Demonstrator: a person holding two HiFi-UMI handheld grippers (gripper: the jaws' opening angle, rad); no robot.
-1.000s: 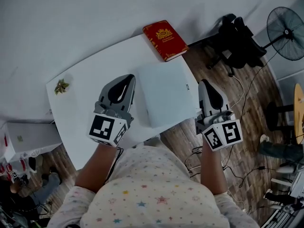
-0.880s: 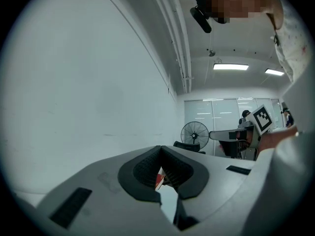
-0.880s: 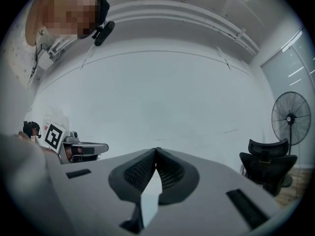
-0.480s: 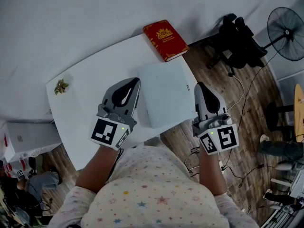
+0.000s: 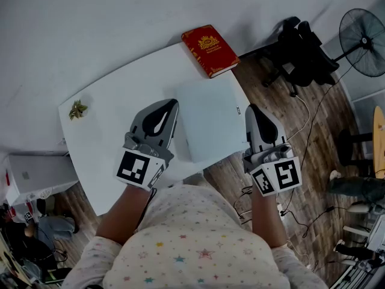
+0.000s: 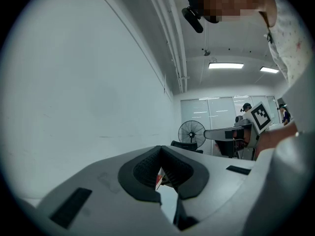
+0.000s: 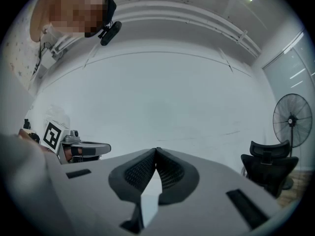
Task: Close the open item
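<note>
white counter (image 5: 102, 131) carries the pale flat laptop (image 5: 210, 116), which lies with its lid down, toward the counter's right end and between my two grippers. my left gripper (image 5: 170, 106) is held level just beside the laptop's left edge, its jaws pressed together tip to tip with nothing between them. i cannot tell whether it touches the laptop. my right gripper (image 5: 252, 109) is at the counter's right edge, just beside the laptop's right side, jaws likewise closed on nothing. a red book (image 5: 209, 50) lies closed at the far corner, just beyond the laptop. a small green sprig (image 5: 77, 109) lies near the counter's left end. a black chair (image 5: 301, 50) and a standing fan (image 5: 363, 34) are on the wood floor to the right.
</note>
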